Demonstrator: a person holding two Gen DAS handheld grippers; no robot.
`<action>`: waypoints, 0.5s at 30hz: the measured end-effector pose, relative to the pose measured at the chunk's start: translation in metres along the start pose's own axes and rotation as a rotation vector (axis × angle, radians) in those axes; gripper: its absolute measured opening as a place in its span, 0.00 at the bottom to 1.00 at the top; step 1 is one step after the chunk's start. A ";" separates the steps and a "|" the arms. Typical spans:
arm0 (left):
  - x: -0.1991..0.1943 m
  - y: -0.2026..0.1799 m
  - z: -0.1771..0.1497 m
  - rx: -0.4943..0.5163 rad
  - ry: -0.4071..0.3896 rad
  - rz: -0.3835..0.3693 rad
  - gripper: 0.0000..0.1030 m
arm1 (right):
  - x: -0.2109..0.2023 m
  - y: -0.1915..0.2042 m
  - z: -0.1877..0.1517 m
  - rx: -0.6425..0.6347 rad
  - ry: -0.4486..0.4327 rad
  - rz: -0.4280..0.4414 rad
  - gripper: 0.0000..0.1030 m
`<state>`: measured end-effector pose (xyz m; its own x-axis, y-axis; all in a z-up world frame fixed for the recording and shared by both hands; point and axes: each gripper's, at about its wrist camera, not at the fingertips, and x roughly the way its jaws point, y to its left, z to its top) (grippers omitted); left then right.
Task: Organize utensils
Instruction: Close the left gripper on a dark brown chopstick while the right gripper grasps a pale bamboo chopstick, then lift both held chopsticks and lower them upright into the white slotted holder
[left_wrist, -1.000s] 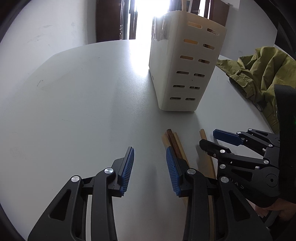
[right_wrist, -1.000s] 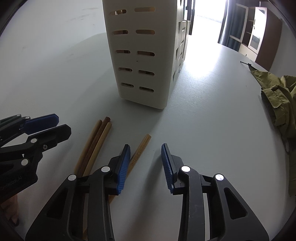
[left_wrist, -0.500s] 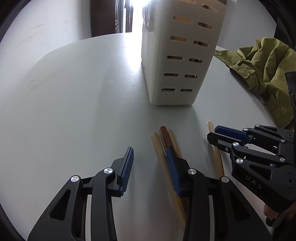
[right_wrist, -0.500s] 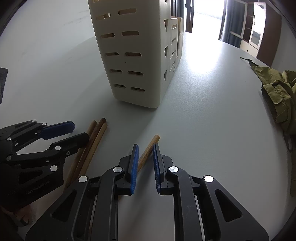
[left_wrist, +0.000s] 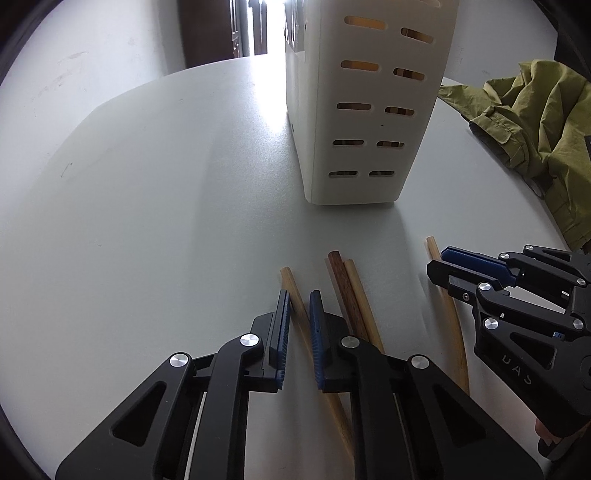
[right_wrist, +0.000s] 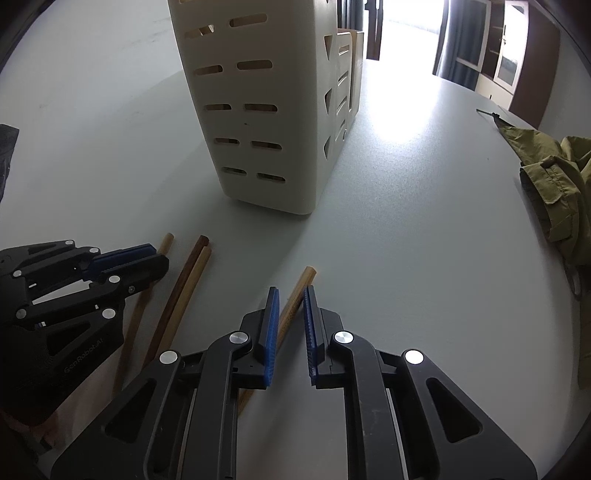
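Several wooden chopsticks lie on the grey table in front of a cream slotted utensil holder (left_wrist: 362, 110), which also shows in the right wrist view (right_wrist: 258, 110). My left gripper (left_wrist: 297, 306) is shut on a light chopstick (left_wrist: 291, 291). A dark chopstick (left_wrist: 341, 280) and a light one (left_wrist: 356, 288) lie just right of it. My right gripper (right_wrist: 290, 302) is shut on another light chopstick (right_wrist: 301, 284), set apart to the right. Each gripper shows in the other's view, the right one (left_wrist: 439, 258) and the left one (right_wrist: 155, 254).
An olive-green jacket (left_wrist: 535, 129) lies crumpled on the table's right side and also shows in the right wrist view (right_wrist: 554, 184). The round table's edge curves behind the holder. A bright doorway and dark furniture stand beyond.
Both grippers moved forward toward the holder and closed: the right one onto the separate chopstick first, then the left one onto the leftmost light chopstick.
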<state>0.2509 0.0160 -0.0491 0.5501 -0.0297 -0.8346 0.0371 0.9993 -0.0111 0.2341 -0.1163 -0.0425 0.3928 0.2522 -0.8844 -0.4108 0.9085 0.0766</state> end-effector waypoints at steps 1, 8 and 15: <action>0.000 0.001 0.001 -0.004 0.005 -0.002 0.08 | 0.001 0.000 0.001 0.000 0.002 0.004 0.12; -0.001 0.000 0.001 0.014 0.003 0.012 0.06 | 0.002 0.001 0.001 -0.001 0.007 0.020 0.08; -0.031 0.006 0.007 0.000 -0.070 0.000 0.06 | -0.020 0.002 0.008 0.003 -0.054 0.054 0.07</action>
<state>0.2396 0.0224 -0.0197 0.6070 -0.0310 -0.7941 0.0366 0.9993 -0.0110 0.2324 -0.1172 -0.0204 0.4144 0.3180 -0.8527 -0.4300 0.8942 0.1245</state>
